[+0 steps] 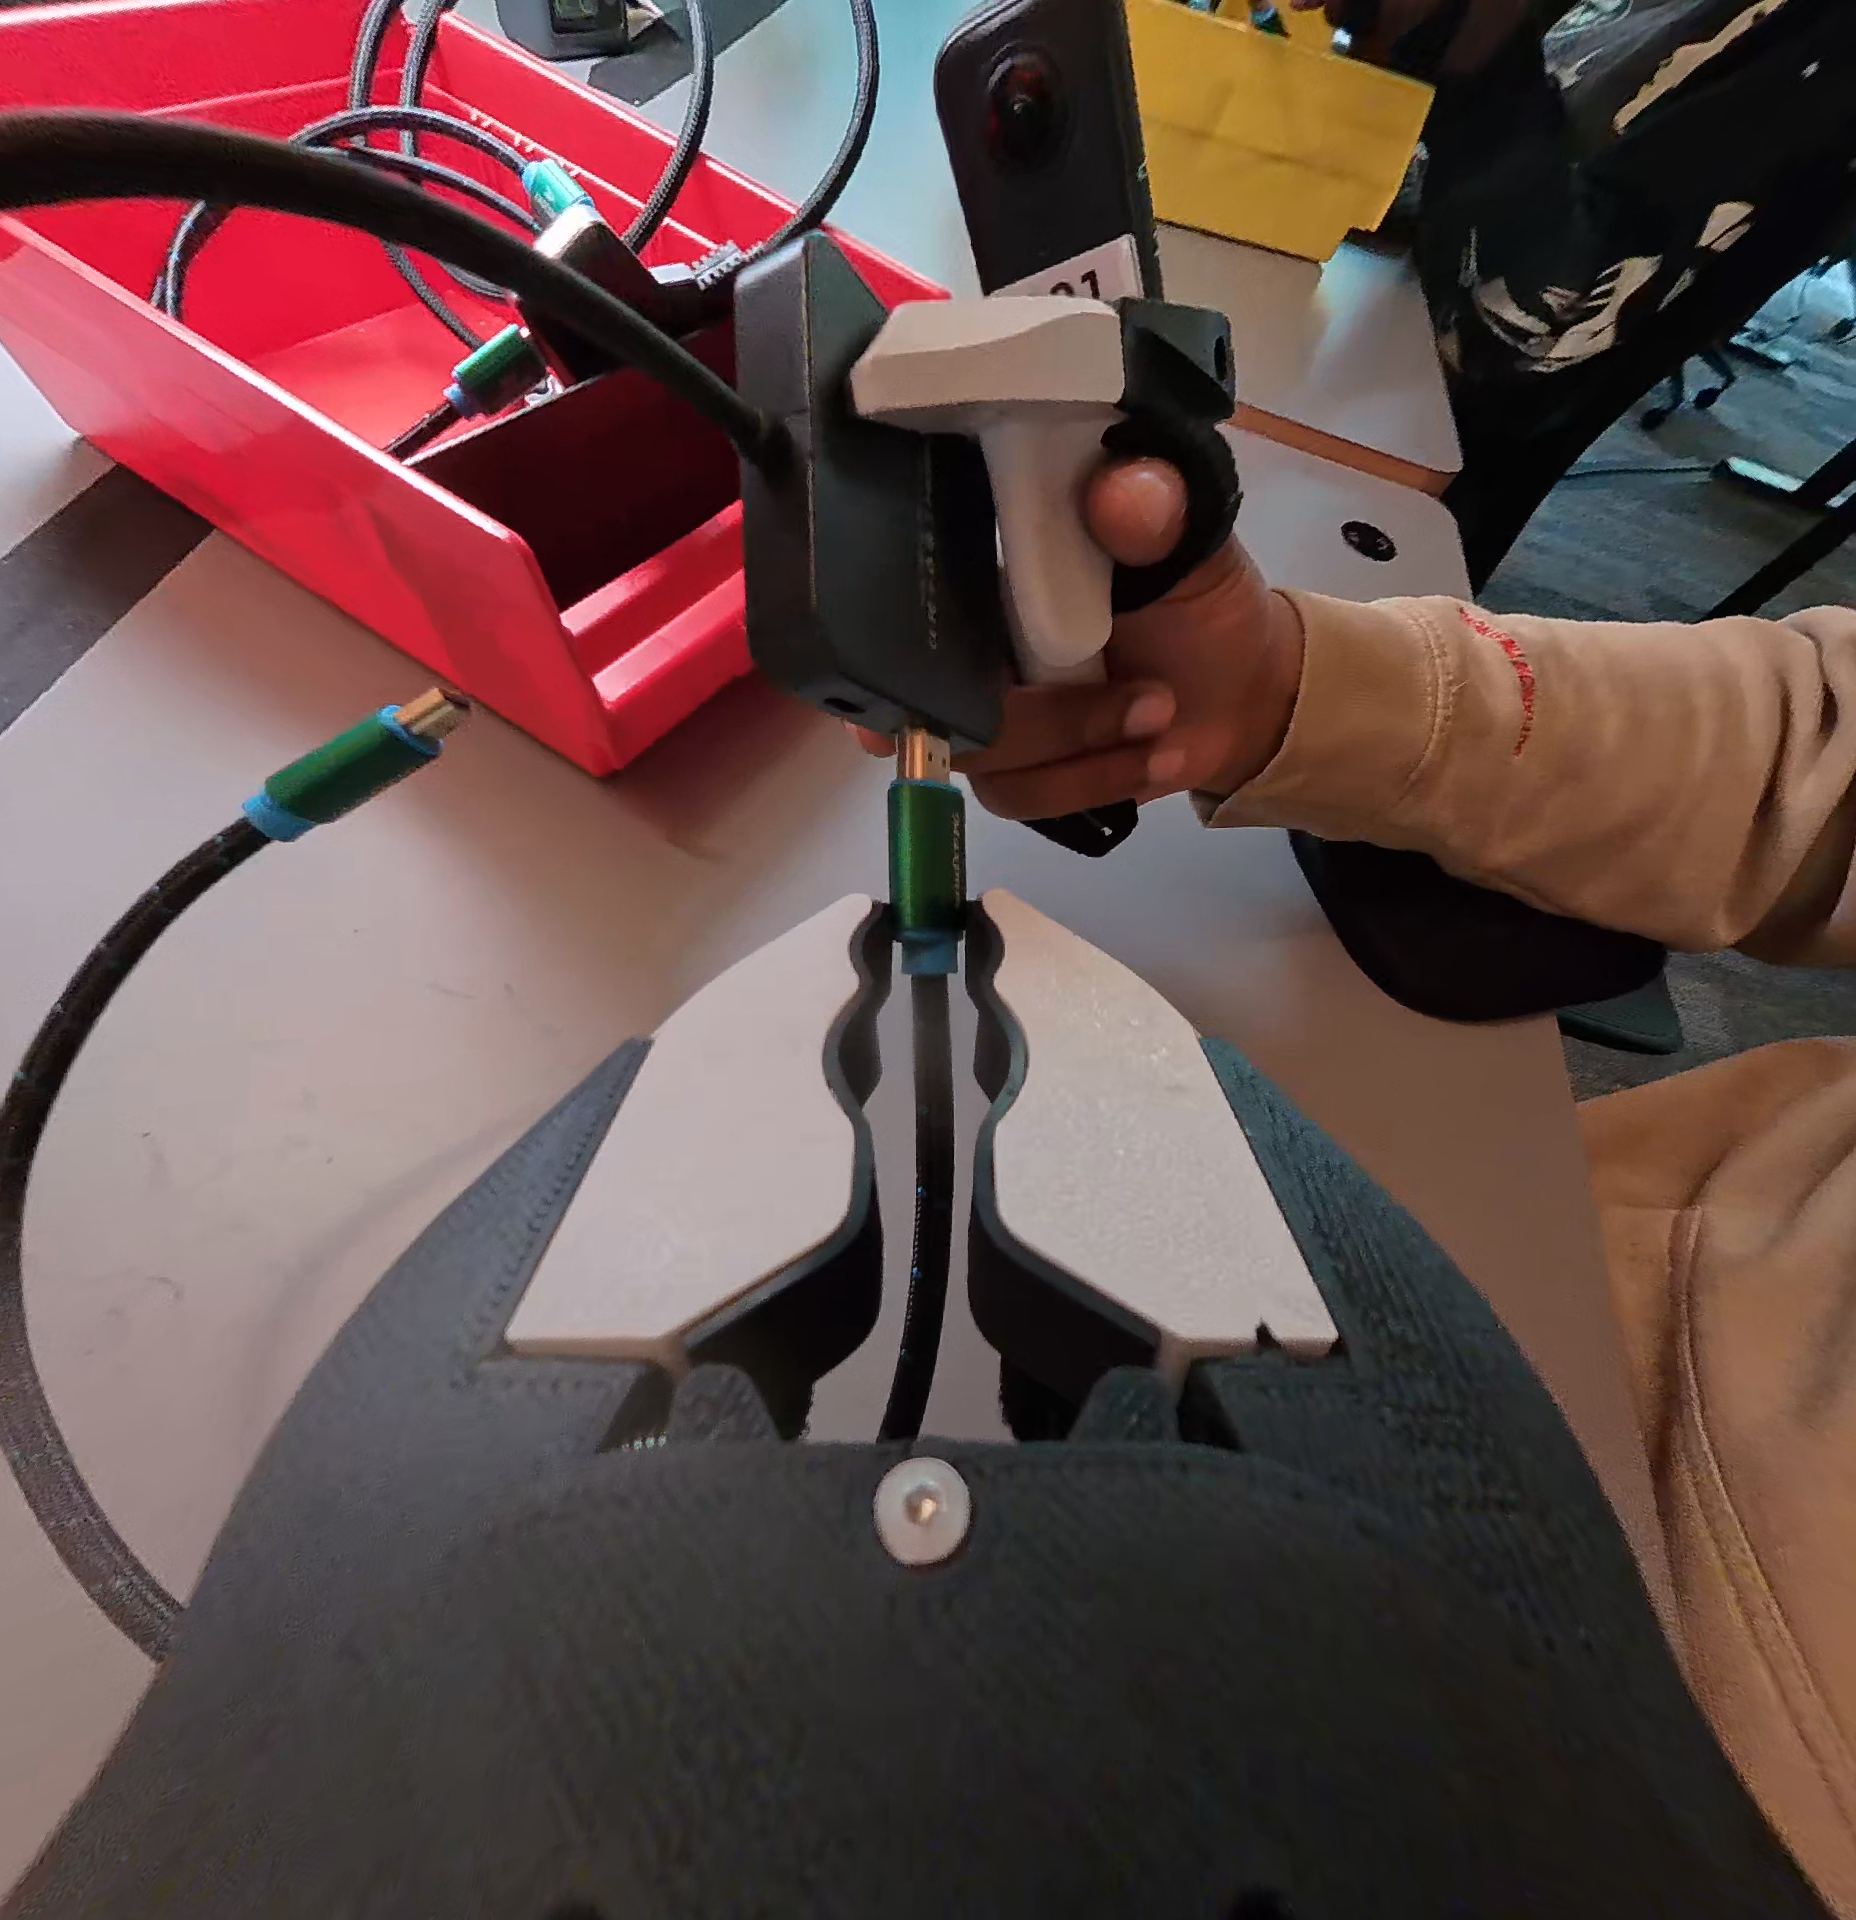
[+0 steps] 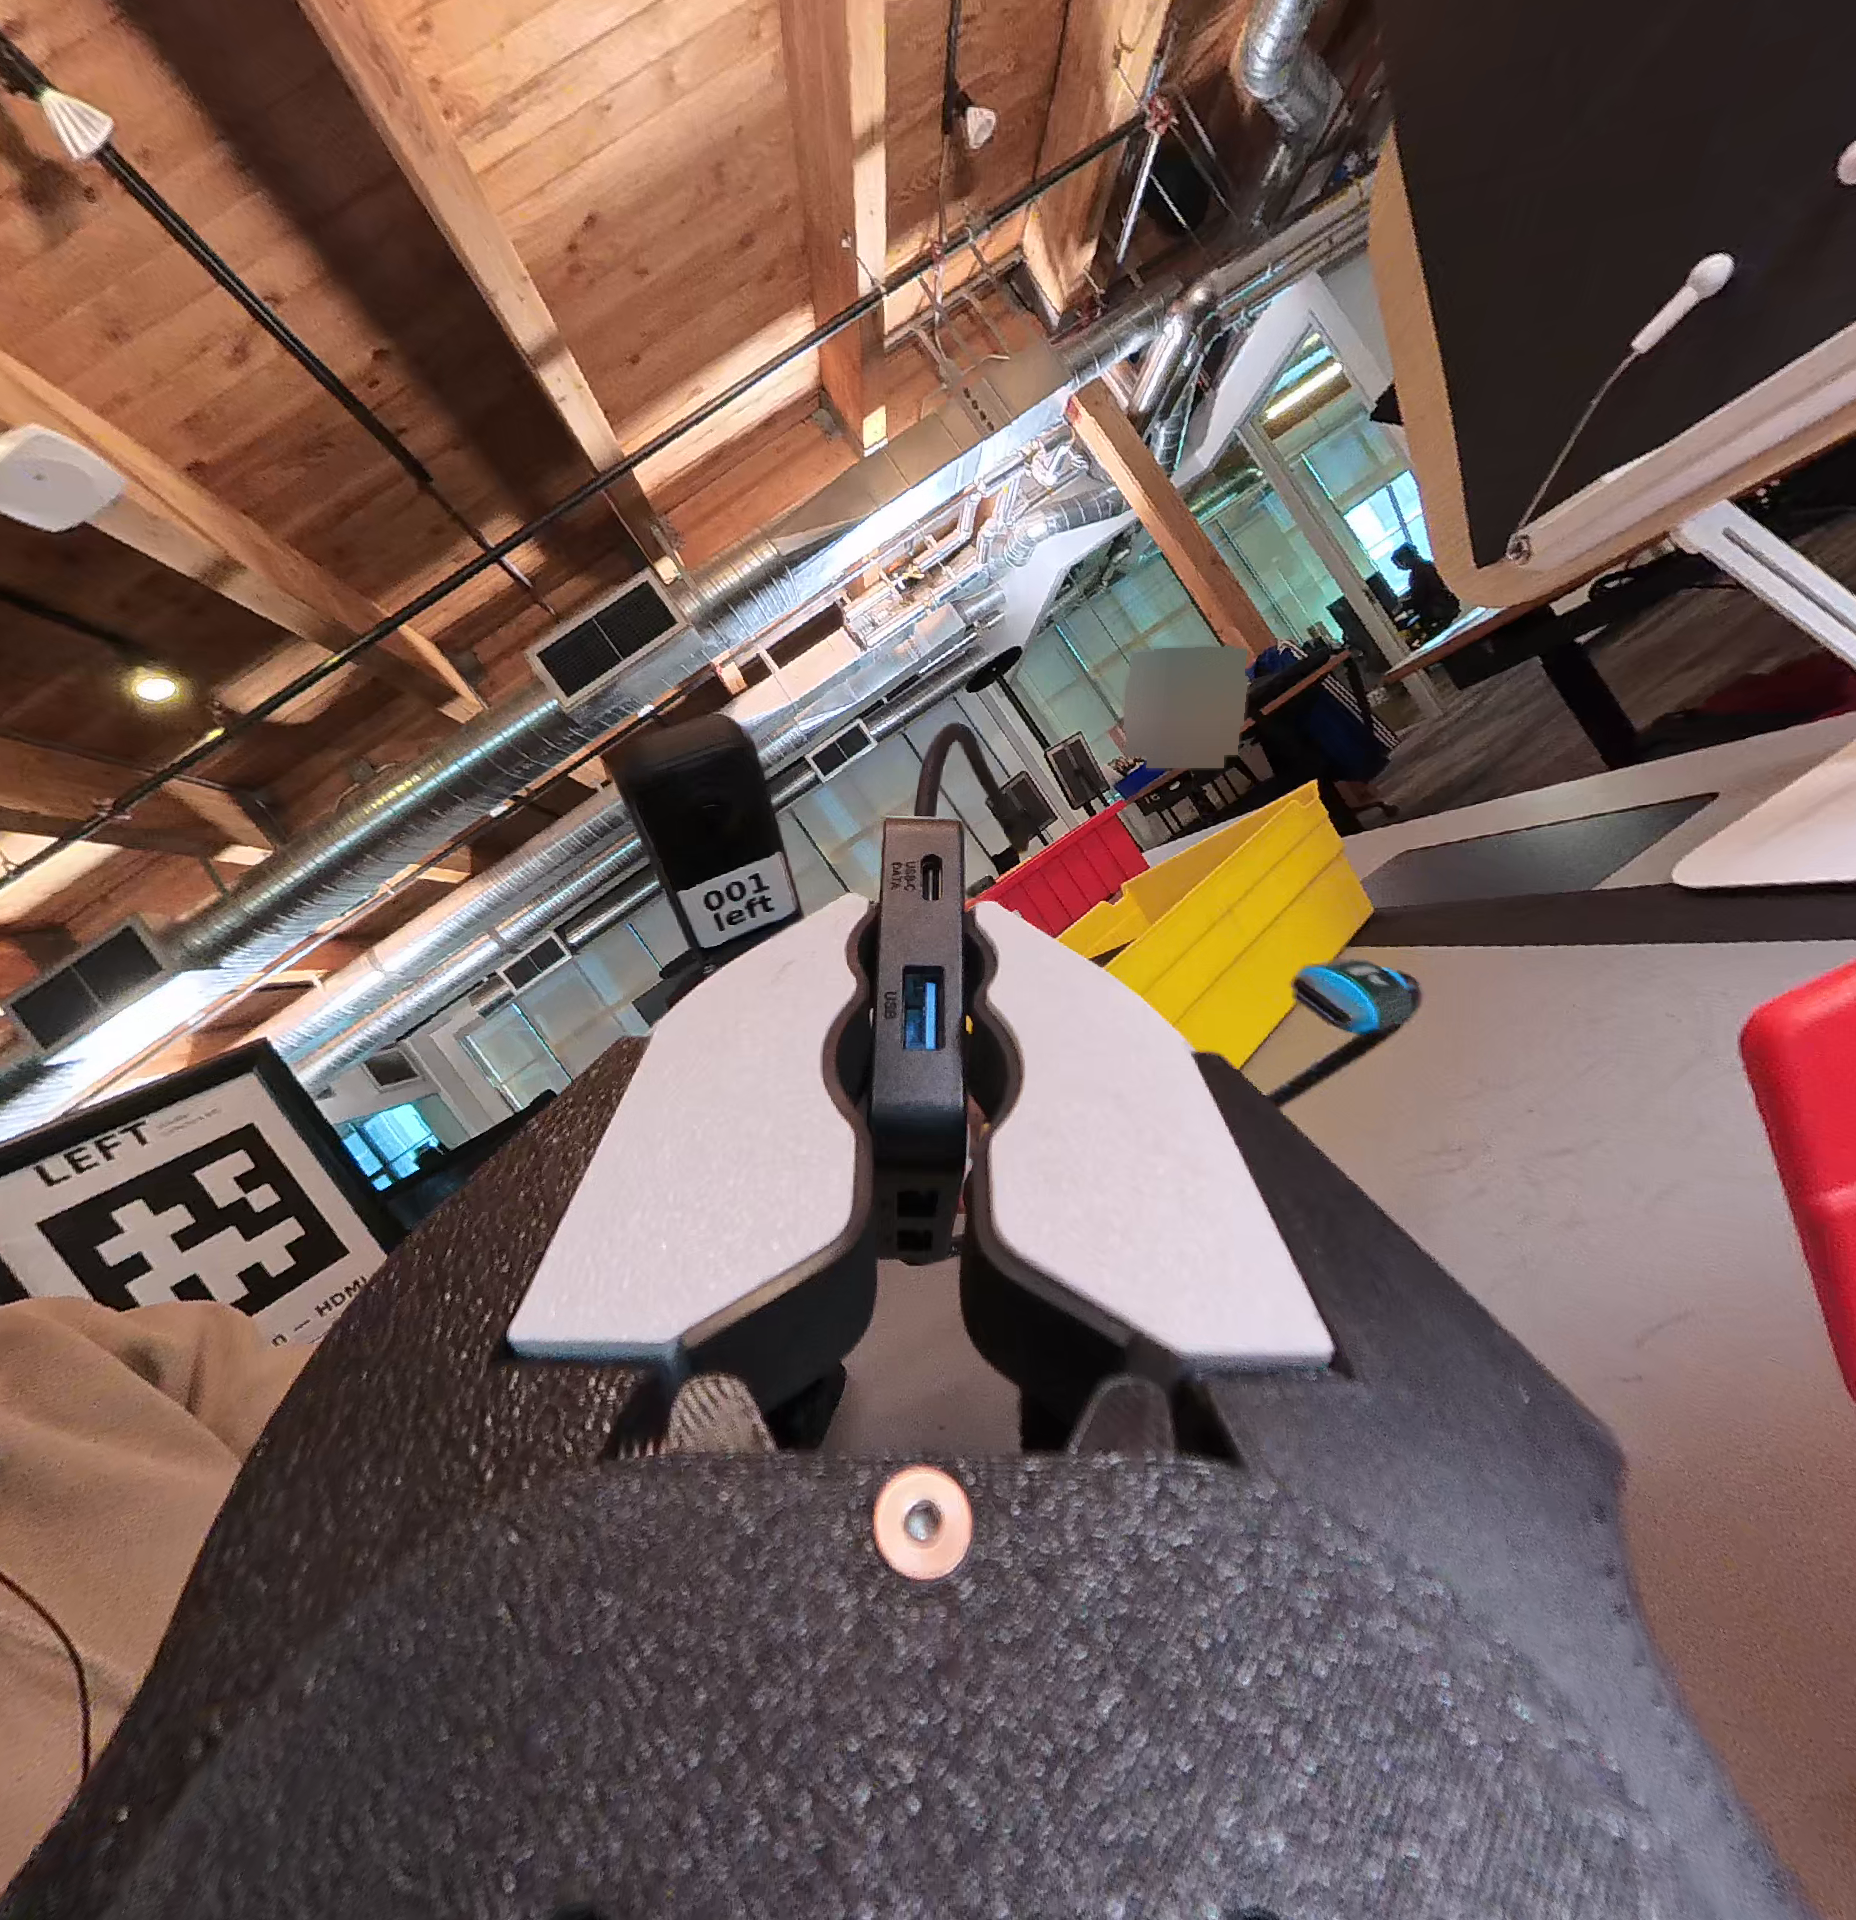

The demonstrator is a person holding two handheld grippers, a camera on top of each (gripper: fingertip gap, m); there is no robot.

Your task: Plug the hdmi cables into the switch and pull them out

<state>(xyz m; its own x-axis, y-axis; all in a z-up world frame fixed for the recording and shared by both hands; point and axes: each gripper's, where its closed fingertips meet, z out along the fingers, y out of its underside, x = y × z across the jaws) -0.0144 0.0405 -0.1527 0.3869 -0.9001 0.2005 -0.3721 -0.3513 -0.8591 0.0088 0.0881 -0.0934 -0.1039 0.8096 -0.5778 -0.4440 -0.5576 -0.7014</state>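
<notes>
My left gripper (image 1: 924,906) is shut on a green HDMI plug (image 1: 926,857) with a black braided cable (image 1: 919,1195) running back between the fingers. The plug's metal tip (image 1: 922,755) meets the lower edge of the dark grey switch (image 1: 862,520), and most of the tip still shows. My right gripper (image 2: 919,920) is shut on the switch (image 2: 916,1049) and holds it above the table. In the left wrist view one of its white fingers (image 1: 1007,436) lies across the switch. The cable's other green plug (image 1: 368,758) lies on the table at left.
A red bin (image 1: 311,488) behind the switch holds several more cables and plugs. A yellow bin (image 2: 1236,914) and another red bin (image 2: 1059,862) stand farther off. A blue-ended plug (image 2: 1355,992) lies on the grey table (image 1: 436,1039). The person's beige sleeve (image 1: 1578,769) crosses from the right. About 8 cm separates my left fingertips from my right.
</notes>
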